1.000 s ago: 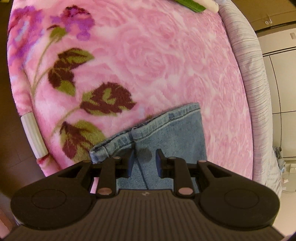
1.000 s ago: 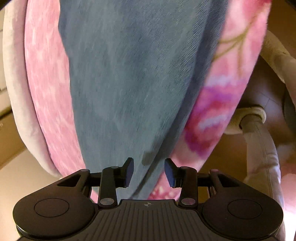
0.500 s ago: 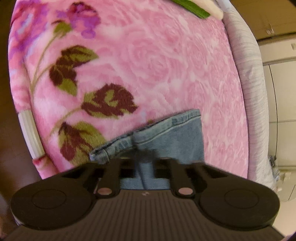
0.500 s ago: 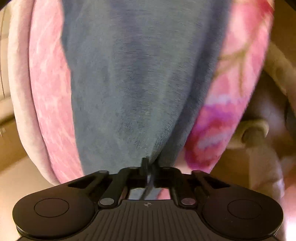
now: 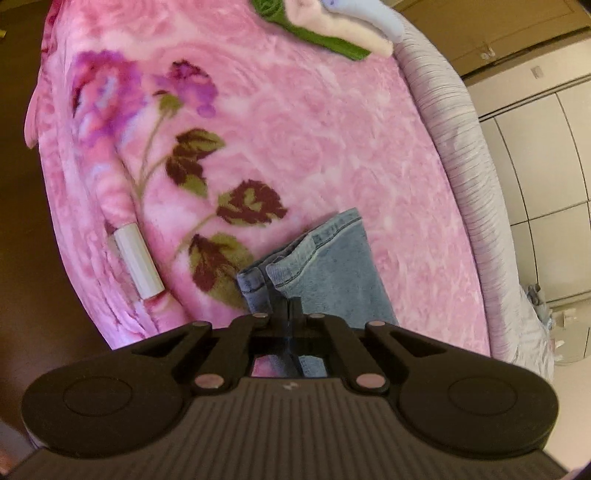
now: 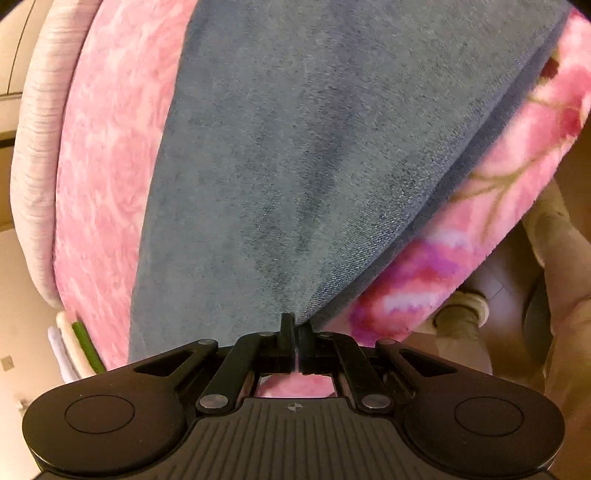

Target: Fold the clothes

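Observation:
A pair of light blue jeans (image 5: 332, 269) lies on a pink floral blanket (image 5: 295, 140). In the left wrist view I see the hemmed leg ends, and my left gripper (image 5: 290, 306) is shut on the denim just behind them, lifted a little off the blanket. In the right wrist view the jeans (image 6: 314, 147) stretch away as a wide blue band. My right gripper (image 6: 295, 326) is shut on their near edge, where the cloth pulls into a peak.
A grey striped bed edge (image 5: 469, 177) runs along the right. Folded green and pale clothes (image 5: 332, 26) lie at the blanket's far end. A white tag (image 5: 138, 260) hangs at the blanket's left edge. A beige upholstered piece (image 6: 554, 258) stands at the right.
Both grippers went from open to shut on the jeans. The left one has since risen and pulled back, so more of the blanket shows.

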`<state>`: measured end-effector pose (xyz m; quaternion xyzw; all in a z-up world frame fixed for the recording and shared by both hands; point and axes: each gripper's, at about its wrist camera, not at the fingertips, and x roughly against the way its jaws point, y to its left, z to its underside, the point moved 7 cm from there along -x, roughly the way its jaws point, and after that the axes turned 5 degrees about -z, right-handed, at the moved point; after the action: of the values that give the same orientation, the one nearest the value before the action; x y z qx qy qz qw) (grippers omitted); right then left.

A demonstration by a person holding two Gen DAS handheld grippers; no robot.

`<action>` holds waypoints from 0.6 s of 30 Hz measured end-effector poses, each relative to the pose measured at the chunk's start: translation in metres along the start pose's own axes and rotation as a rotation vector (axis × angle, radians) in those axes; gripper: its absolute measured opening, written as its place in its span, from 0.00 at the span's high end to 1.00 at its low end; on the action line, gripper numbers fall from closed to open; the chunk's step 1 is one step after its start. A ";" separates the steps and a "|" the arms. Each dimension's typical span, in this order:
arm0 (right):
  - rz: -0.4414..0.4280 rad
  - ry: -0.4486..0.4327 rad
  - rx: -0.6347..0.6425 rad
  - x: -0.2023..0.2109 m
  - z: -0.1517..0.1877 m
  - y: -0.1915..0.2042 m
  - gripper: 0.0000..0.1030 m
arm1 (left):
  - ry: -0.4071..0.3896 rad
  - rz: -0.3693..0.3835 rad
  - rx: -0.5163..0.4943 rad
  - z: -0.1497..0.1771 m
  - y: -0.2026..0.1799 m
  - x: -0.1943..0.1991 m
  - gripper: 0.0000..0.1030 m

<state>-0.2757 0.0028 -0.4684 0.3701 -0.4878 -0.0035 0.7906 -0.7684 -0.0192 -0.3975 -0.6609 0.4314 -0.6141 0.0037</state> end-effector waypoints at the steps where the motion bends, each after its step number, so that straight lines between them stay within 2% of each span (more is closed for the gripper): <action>1: 0.006 0.002 0.008 -0.002 0.000 0.000 1.00 | -0.002 -0.009 -0.021 0.000 0.001 -0.002 1.00; 7: 0.038 -0.010 0.071 -0.024 0.001 0.002 1.00 | -0.014 -0.055 -0.081 0.005 0.009 -0.030 1.00; 12: -0.001 0.014 0.092 -0.029 0.000 0.001 0.97 | -0.049 -0.083 -0.153 0.009 0.005 -0.024 1.00; 15: -0.011 0.047 0.109 -0.032 -0.002 0.006 0.90 | -0.094 -0.181 -0.164 0.009 0.006 -0.010 1.00; 17: 0.001 0.040 0.143 -0.023 -0.005 0.008 0.87 | -0.133 -0.249 -0.149 0.009 0.003 0.005 1.00; 18: 0.012 0.031 0.162 -0.018 -0.008 0.009 0.85 | -0.144 -0.260 -0.160 0.011 -0.004 0.012 1.00</action>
<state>-0.2823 0.0205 -0.4789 0.4299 -0.4765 0.0467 0.7655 -0.7592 -0.0291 -0.3888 -0.7516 0.3882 -0.5243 -0.0974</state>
